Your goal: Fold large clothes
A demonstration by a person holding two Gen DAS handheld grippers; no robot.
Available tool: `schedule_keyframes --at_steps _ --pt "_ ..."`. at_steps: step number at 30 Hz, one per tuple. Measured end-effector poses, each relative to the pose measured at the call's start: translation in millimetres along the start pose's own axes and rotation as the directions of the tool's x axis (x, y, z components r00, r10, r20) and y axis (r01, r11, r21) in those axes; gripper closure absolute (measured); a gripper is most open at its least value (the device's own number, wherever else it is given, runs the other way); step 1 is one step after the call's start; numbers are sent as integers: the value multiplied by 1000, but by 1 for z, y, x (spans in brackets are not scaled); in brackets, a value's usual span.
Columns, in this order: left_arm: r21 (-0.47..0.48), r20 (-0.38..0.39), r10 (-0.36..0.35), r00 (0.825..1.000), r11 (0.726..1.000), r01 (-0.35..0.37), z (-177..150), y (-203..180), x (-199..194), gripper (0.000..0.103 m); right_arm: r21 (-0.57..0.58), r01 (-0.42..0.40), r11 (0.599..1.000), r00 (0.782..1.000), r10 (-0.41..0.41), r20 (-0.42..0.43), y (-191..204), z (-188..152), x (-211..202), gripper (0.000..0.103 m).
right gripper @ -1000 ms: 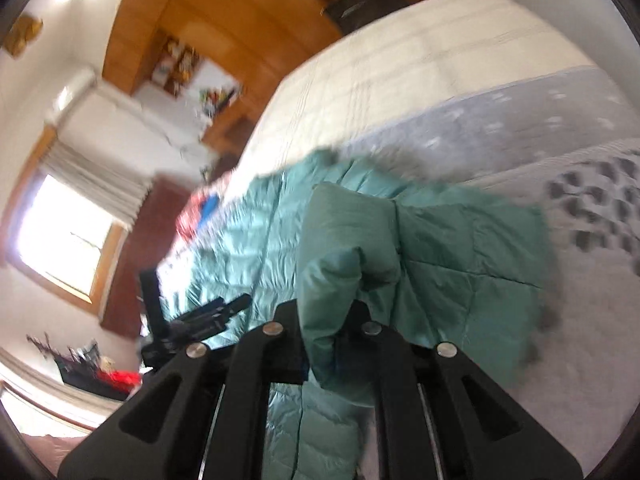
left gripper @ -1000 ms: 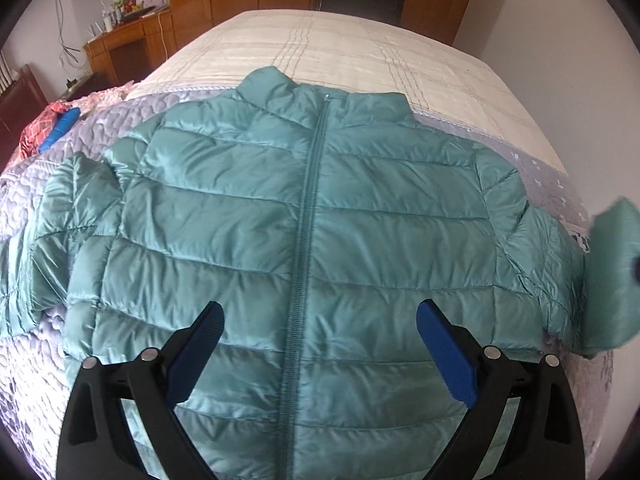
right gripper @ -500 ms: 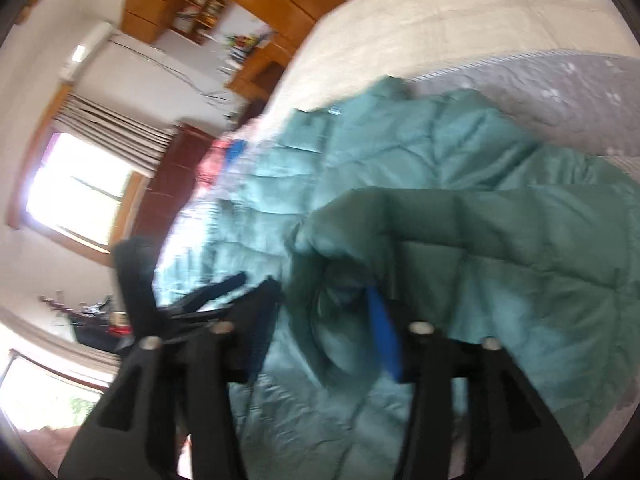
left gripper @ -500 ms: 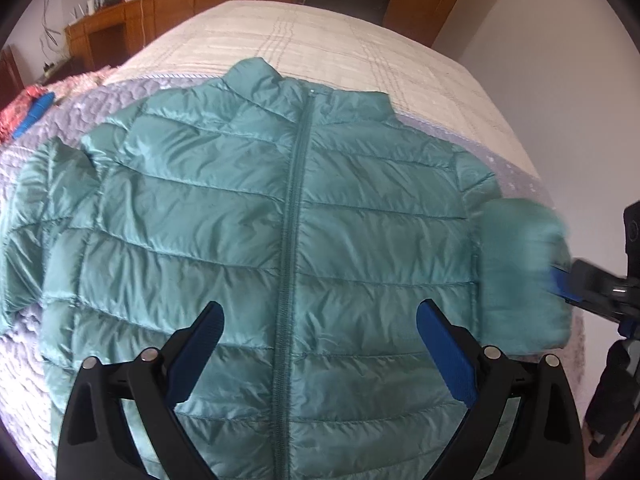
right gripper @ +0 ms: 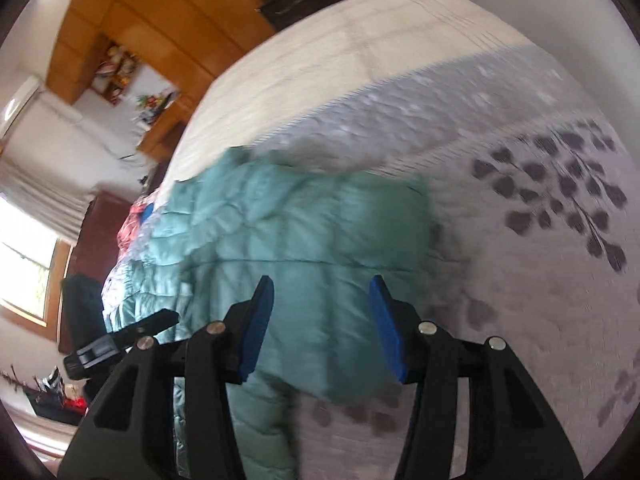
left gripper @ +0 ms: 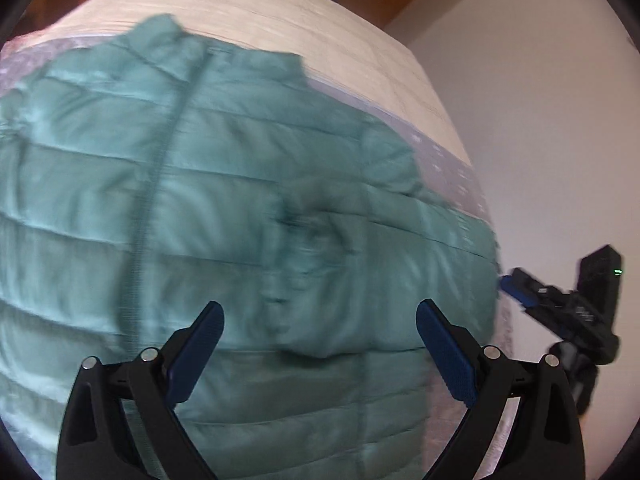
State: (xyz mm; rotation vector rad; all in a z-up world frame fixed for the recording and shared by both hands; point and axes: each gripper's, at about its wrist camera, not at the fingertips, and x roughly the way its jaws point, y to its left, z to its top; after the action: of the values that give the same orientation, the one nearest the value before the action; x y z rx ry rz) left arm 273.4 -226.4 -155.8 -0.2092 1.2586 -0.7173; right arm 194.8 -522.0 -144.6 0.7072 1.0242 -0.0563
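Note:
A teal puffer jacket point(left gripper: 192, 200) lies front up and zipped on the bed, its collar at the far end. Its right sleeve point(left gripper: 332, 280) is folded in across the chest. My left gripper point(left gripper: 318, 312) hovers open above the jacket's lower front with nothing between its pads. My right gripper point(right gripper: 322, 312) stands off the jacket's right side above the folded sleeve point(right gripper: 320, 248). Its jaws are closing, apart from the fabric, with nothing pinched between them. From the left wrist, the right gripper point(left gripper: 512, 284) shows at the bed's right edge.
A grey quilt with dark leaf prints point(right gripper: 540, 208) lies under the jacket, on a cream bedspread point(left gripper: 320, 24). A white wall point(left gripper: 540, 120) runs close along the bed's right side. Wooden wardrobes point(right gripper: 160, 12) and a desk stand beyond. Red cloth point(right gripper: 130, 224) lies at the far left.
My right gripper carried the sleeve cuff over the jacket, opened and let it go, then drew back to the right. The left gripper tipped down closer to the jacket.

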Motion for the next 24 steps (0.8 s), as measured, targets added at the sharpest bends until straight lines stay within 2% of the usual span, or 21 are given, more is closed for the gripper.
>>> schedule_keyframes --at_steps 2,4,5,7,8,9,12,14,16,19,22,24 --pt "23 -21 5 1000 1000 -4 0 -11 8 22 15 8 1000 1000 -8 -7 -7 -3 4 53" --pt "33 -51 36 998 999 -34 0 -17 20 51 24 7 1000 1000 -7 -10 -11 -5 6 53" --pt "26 -62 52 997 998 -51 0 -17 24 62 24 8 1000 1000 -8 -8 -12 -6 6 53" --pt "-4 -67 40 997 999 -40 0 -13 25 90 25 0 1000 1000 0 -4 -10 -6 4 53" --pt "-22 -51 27 998 999 -29 0 -10 20 94 27 -7 1000 1000 7 -1 -10 -5 4 53" --pt "-36 -16 34 999 999 -35 0 -7 9 98 30 -14 999 1000 14 4 -10 -5 3 53" --pt "-48 94 70 993 997 -66 2 1 -26 99 26 -48 999 999 47 5 -4 -3 3 53" --pt "-61 153 117 981 992 -108 5 12 -49 100 13 -72 997 997 72 -6 4 -3 6 55" --pt "-77 207 184 961 982 -172 9 24 -73 100 -17 -98 995 995 97 -25 18 -2 13 56" --pt "-98 236 246 940 969 -229 15 49 -100 100 -68 -131 989 991 128 -46 40 -2 22 61" --pt "-140 249 325 912 944 -298 17 73 -119 100 -120 -160 980 985 152 -77 65 -2 37 61" --pt "-158 240 353 904 933 -323 19 88 -124 100 -147 -164 975 983 151 -100 79 -3 48 62"
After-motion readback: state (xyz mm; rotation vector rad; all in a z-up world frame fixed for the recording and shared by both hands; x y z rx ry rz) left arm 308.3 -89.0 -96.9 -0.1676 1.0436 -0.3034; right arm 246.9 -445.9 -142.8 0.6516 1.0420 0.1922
